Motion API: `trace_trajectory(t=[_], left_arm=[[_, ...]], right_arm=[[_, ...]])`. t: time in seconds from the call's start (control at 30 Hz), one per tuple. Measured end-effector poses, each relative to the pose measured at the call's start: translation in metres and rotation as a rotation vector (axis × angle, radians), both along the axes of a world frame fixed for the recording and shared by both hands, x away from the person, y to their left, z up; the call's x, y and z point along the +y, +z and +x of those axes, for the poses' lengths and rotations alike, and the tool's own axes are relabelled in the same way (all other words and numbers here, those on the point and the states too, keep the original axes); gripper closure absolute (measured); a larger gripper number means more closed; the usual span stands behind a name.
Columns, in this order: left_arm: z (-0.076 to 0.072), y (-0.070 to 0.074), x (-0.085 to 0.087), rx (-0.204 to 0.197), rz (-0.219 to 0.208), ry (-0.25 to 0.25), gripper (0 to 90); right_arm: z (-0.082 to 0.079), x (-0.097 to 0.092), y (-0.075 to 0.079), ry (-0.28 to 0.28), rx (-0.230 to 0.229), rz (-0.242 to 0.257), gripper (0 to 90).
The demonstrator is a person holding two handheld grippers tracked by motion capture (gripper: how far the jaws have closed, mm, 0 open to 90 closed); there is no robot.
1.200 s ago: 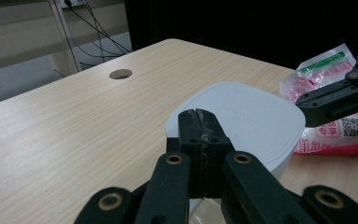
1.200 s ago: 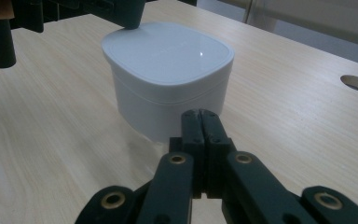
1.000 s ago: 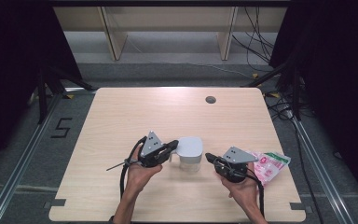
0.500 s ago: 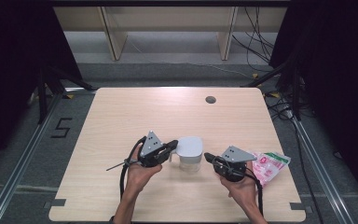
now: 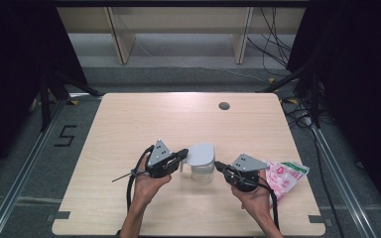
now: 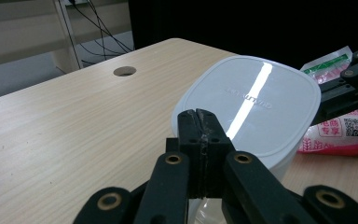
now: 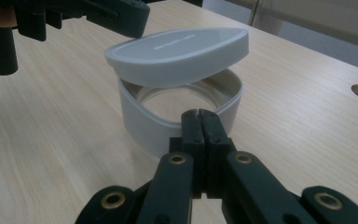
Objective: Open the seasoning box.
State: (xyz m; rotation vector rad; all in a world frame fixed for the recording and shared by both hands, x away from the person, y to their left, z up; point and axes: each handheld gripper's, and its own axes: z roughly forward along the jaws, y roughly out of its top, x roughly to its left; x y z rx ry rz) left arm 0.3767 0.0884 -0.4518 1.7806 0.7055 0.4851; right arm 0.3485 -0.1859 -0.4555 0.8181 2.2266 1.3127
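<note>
A small whitish container point(image 5: 202, 173) stands at the table's front middle, and its white lid point(image 5: 200, 153) sits tilted above it. In the right gripper view the lid point(image 7: 177, 49) is lifted off the container's rim point(image 7: 144, 123) on the near and left sides. My left gripper point(image 5: 183, 154) is shut, its tips point(image 6: 198, 116) against the lid's edge point(image 6: 261, 102). My right gripper point(image 5: 218, 166) is shut too, its tips point(image 7: 199, 114) touching the container's near wall. Each gripper is held in a hand.
A pink and white packet point(image 5: 286, 173) lies just right of my right gripper, near the table's right edge. A round cable hole point(image 5: 223, 105) sits in the table's far right part. Bare wood stretches across the far and left of the table point(image 5: 129, 129).
</note>
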Motion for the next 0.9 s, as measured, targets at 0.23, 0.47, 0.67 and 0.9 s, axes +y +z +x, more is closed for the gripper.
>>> trace_trajectory(t=[0.23,0.47,0.67,0.9], left_arm=[[0.001,-0.001,0.001,0.001,-0.007,0.002,88.8],[0.002,-0.004,0.003,0.009,-0.034,0.006,87.9],[0.0,-0.004,0.003,0.01,-0.032,0.006,87.1],[-0.015,-0.008,0.018,0.014,-0.087,0.019,78.1]], right_arm=[[0.0,0.002,0.006,0.008,-0.048,0.003,90.0],[0.002,0.006,0.014,0.018,-0.049,0.014,90.0],[0.003,0.013,0.019,0.036,-0.037,0.021,90.0],[0.004,0.017,0.023,0.024,-0.043,0.029,90.0]])
